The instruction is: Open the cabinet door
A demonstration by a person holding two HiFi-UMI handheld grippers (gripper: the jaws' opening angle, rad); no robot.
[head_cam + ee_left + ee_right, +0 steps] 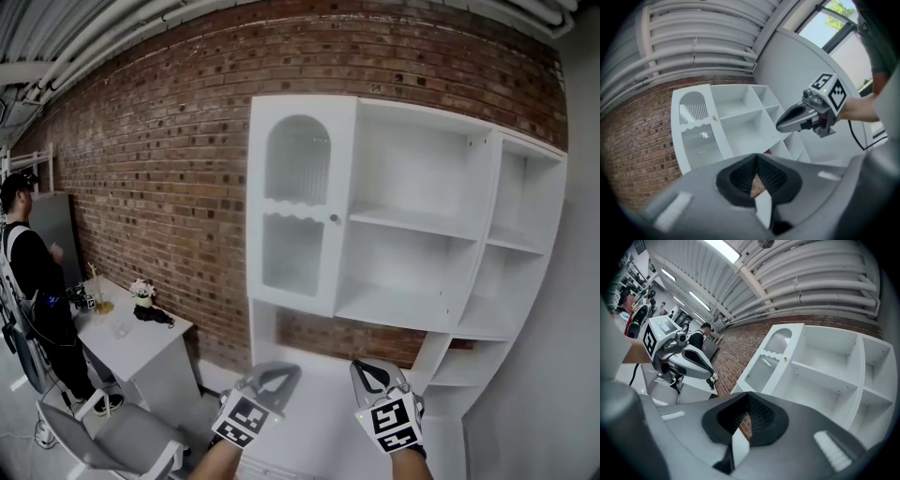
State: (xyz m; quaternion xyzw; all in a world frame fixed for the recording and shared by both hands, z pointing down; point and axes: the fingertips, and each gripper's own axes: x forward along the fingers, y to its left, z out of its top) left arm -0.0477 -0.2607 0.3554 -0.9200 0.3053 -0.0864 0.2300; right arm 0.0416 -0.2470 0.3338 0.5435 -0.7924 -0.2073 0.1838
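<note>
Door (302, 206) sits closed on the left bay of the white cabinet (489, 234), flush with the frame. It has an arched ribbed pane above and a wavy-topped pane below. Its small round knob (334, 217) is on the door's right edge, at mid height, just beside the open shelves that fill the other bays of the cabinet.

The left tongs (277, 373) are held level in front of the cabinet, low down and below the door, pointing toward it. Their jaws are pressed together with nothing between them. The right tongs (370, 373) are level with them and just to their right, below the cabinet's middle shelves. Their jaws are likewise closed on nothing. Neither pair touches the door or the knob; both are apart from the cabinet.

The cabinet stands against a brick wall (159, 169). Left of the cabinet, along that wall, is a white desk (155, 339) with a small pot of flowers (142, 292) on it. A person (36, 272) in a dark top stands at the desk's far end. A grey chair (117, 436) stands in front of the desk.
</note>
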